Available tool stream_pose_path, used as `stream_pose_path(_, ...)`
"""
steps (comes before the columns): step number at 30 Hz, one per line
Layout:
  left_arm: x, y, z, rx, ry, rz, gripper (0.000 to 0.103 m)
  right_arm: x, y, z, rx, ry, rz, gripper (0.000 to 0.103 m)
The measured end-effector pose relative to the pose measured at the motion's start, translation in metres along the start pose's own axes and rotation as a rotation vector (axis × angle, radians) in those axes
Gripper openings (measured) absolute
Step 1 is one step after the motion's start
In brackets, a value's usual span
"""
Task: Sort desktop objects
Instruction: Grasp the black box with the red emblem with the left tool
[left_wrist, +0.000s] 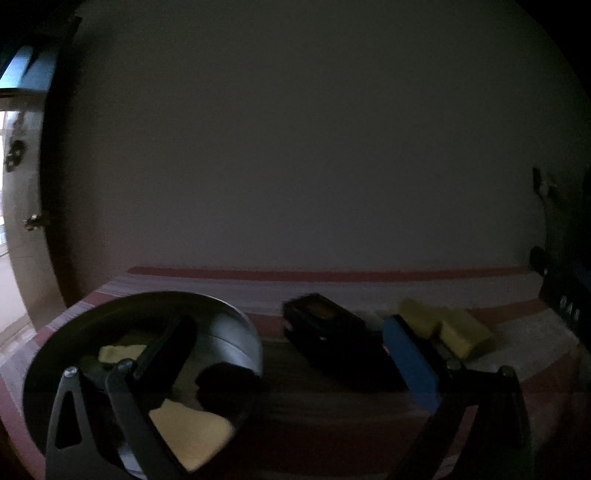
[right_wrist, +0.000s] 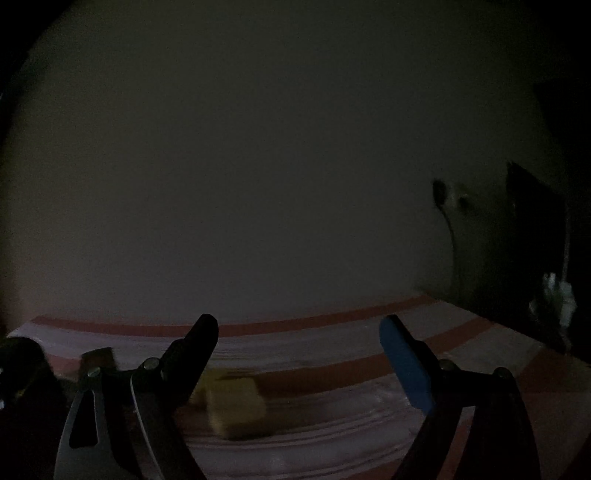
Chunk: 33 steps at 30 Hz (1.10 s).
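I take the yellow sponge blocks as the things to sort next: they lie on the striped tabletop, touching one another, just beside a dark rectangular case. In the right wrist view one yellow block sits low between my right gripper's fingers, nearer the black one, and nothing presses on it; those fingers are spread wide. I judge the blocks light, soft and springy, so I'd pinch across the two long flat sides at mid-length, gently, since a hard squeeze would deform them and they might spring out. The left gripper also has its fingers spread, empty, one over the grey bowl, which already holds yellow pieces and something dark I can't identify. The light is dim and the frames are blurred, so edges are uncertain.
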<state>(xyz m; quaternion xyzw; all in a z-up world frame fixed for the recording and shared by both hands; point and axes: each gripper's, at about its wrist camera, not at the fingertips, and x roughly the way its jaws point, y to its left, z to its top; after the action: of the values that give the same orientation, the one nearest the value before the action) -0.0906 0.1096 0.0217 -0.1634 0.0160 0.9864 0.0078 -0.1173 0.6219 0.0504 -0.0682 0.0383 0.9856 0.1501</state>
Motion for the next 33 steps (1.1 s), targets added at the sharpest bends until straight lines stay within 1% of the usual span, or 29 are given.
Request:
stream_pose_path(2, 0.004, -0.01, -0.001, 0.011, 0.021, -0.034, 0.102, 0.006, -0.012, 0.001, 0.051, 0.022, -0.023, 0.091)
stream_pose_path(4, 0.011, -0.019, -0.001, 0.028, 0.048, -0.076, 0.102, 0.011, -0.018, 0.0, 0.091, 0.042, -0.028, 0.091)
stream_pose_path(5, 0.014, -0.025, -0.001, 0.04, 0.068, -0.107, 0.102, 0.013, -0.02, 0.0, 0.102, 0.051, -0.026, 0.091)
stream_pose_path(7, 0.021, -0.034, -0.002, 0.048, 0.104, -0.144, 0.102, 0.016, -0.021, 0.0, 0.104, 0.063, -0.024, 0.091)
stream_pose_path(10, 0.032, -0.053, -0.002, 0.059, 0.141, -0.148, 0.102, 0.012, -0.027, 0.0, 0.103, 0.068, -0.014, 0.091)
stream_pose_path(12, 0.041, -0.067, -0.001, 0.091, 0.156, -0.142, 0.102, 0.012, -0.031, 0.001, 0.11, 0.079, -0.012, 0.091)
stream_pose_path(14, 0.052, -0.079, 0.001, 0.114, 0.17, -0.1, 0.102, 0.013, -0.032, 0.0, 0.119, 0.09, -0.009, 0.091)
stream_pose_path(16, 0.062, -0.086, 0.005, 0.113, 0.179, -0.06, 0.102, 0.005, -0.032, 0.004, 0.139, 0.103, -0.013, 0.091)
stream_pose_path(17, 0.069, -0.092, 0.008, 0.11, 0.184, -0.023, 0.102, 0.005, -0.032, 0.005, 0.145, 0.107, -0.013, 0.091)
stream_pose_path(19, 0.086, -0.097, 0.016, 0.101, 0.206, 0.112, 0.102, -0.002, -0.028, 0.007, 0.154, 0.117, -0.011, 0.091)
stream_pose_path(20, 0.095, -0.097, 0.019, 0.092, 0.229, 0.178, 0.102, 0.001, -0.029, 0.008, 0.157, 0.123, -0.008, 0.091)
stream_pose_path(21, 0.106, -0.097, 0.022, 0.074, 0.257, 0.229, 0.102, 0.001, -0.029, 0.007, 0.157, 0.129, -0.007, 0.091)
stream_pose_path(23, 0.126, -0.097, 0.025, 0.044, 0.303, 0.292, 0.102, 0.001, -0.03, 0.008, 0.155, 0.131, -0.006, 0.091)
stream_pose_path(25, 0.145, -0.098, 0.026, 0.035, 0.356, 0.354, 0.102, 0.0, -0.03, 0.007, 0.154, 0.128, -0.005, 0.091)
stream_pose_path(27, 0.156, -0.098, 0.025, 0.028, 0.393, 0.381, 0.102, 0.0, -0.03, 0.007, 0.158, 0.132, -0.006, 0.091)
stream_pose_path(29, 0.159, -0.095, 0.025, -0.008, 0.398, 0.404, 0.102, 0.007, -0.033, 0.004, 0.164, 0.139, -0.007, 0.091)
stream_pose_path(31, 0.165, -0.092, 0.025, -0.054, 0.41, 0.408, 0.103, 0.009, -0.035, 0.004, 0.175, 0.149, -0.006, 0.091)
stream_pose_path(33, 0.172, -0.089, 0.022, -0.096, 0.456, 0.4, 0.102, 0.009, -0.036, 0.004, 0.184, 0.155, -0.007, 0.091)
